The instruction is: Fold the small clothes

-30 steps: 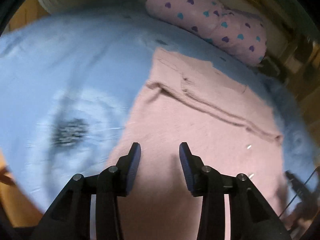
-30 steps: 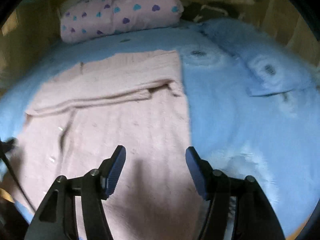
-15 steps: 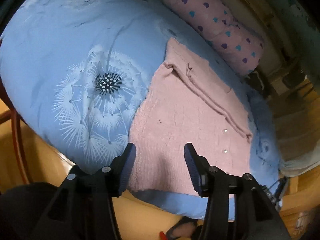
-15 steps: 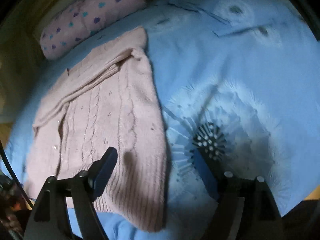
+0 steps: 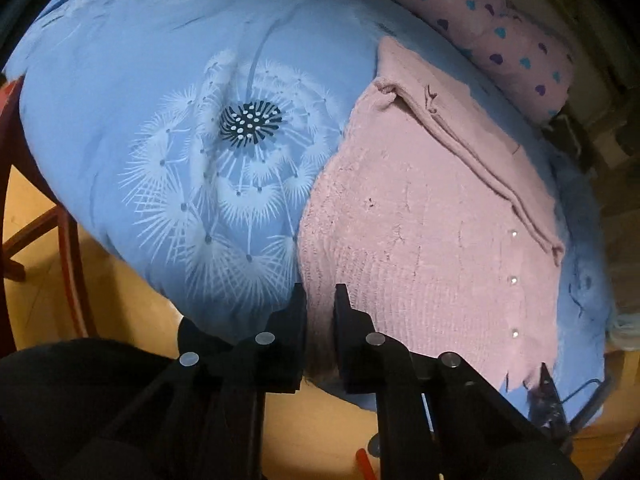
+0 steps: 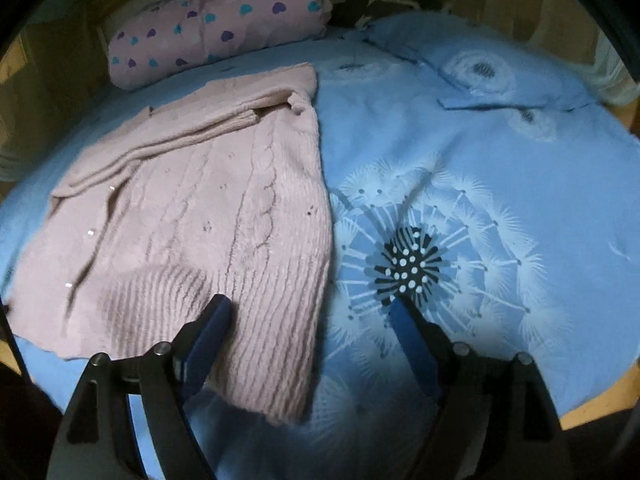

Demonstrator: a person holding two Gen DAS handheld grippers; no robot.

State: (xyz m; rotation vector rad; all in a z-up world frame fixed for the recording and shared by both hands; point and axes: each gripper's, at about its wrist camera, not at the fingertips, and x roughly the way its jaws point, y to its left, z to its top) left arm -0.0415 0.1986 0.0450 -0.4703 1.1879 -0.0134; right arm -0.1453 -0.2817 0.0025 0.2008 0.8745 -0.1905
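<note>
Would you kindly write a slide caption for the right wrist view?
Open right tool over the hem corner of a pink knit cardigan on a blue dandelion-print duvet.

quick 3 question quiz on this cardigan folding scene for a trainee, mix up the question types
1. True or false: the pink cardigan lies on the blue dandelion-print duvet.
2. What is the left gripper shut on? A. the cardigan's hem corner B. one of its buttons C. nothing
3. What patterned thing lies past the cardigan's far edge?
Key: 1 true; 2 A; 3 the heart-print pillow.
</note>
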